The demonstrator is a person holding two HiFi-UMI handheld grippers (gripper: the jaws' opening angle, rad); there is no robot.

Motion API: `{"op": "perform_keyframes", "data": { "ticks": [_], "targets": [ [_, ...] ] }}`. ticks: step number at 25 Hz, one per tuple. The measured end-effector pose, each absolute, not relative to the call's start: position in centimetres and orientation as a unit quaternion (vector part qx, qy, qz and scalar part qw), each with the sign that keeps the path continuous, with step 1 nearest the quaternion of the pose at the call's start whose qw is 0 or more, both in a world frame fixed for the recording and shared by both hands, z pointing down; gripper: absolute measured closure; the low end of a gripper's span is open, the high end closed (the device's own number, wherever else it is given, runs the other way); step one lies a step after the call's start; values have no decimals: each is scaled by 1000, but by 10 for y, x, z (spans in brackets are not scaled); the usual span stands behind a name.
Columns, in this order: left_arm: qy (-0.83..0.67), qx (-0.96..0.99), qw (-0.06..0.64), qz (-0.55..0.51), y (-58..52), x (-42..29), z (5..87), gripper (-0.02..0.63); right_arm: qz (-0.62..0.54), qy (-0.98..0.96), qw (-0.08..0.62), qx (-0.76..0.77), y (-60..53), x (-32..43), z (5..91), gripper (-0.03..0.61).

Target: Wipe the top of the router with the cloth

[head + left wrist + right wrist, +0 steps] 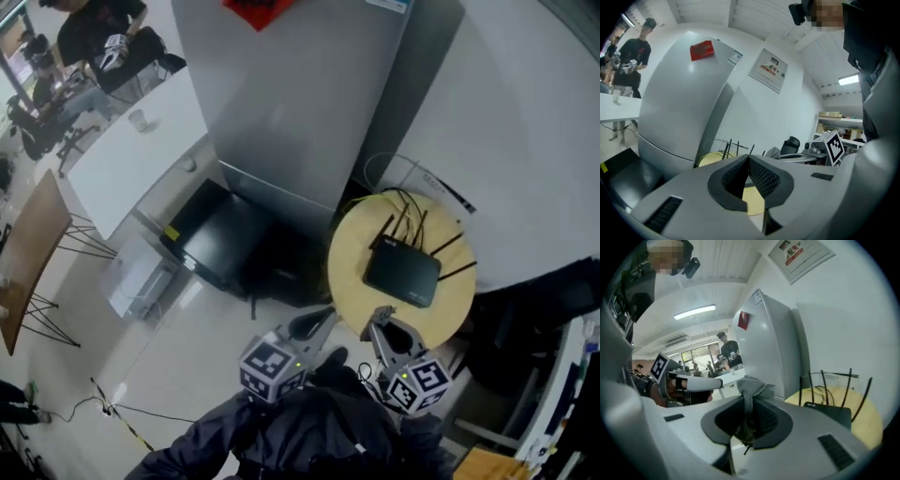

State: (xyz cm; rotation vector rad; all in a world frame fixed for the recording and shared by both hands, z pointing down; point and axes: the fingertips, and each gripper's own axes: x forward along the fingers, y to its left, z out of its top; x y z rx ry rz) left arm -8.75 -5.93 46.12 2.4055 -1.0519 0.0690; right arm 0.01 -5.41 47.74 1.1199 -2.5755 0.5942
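Approach step; wiping not begun. Grey cloth (753, 386) pinched in right tool (749, 404) at near edge of desk (352, 253). Black router (403, 272) flat on desk. Jaws of left tool (748, 164) together, empty. Next: lower cloth onto router top, sweep, minding antennas (450, 246).

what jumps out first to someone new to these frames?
The black router, antennas up, sits on a small round table beside a tall grey fridge. The right gripper, at the table's near edge, is shut on a grey cloth; the left gripper is shut and empty.
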Motion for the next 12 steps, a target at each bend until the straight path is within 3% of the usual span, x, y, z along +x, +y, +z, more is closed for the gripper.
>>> {"op": "perform_keyframes", "data": {
  "ticks": [12],
  "targets": [
    [-283,926,239,72,-92,19,460,612,232,-837,86,487,-50,100,491,506]
  ]
}}
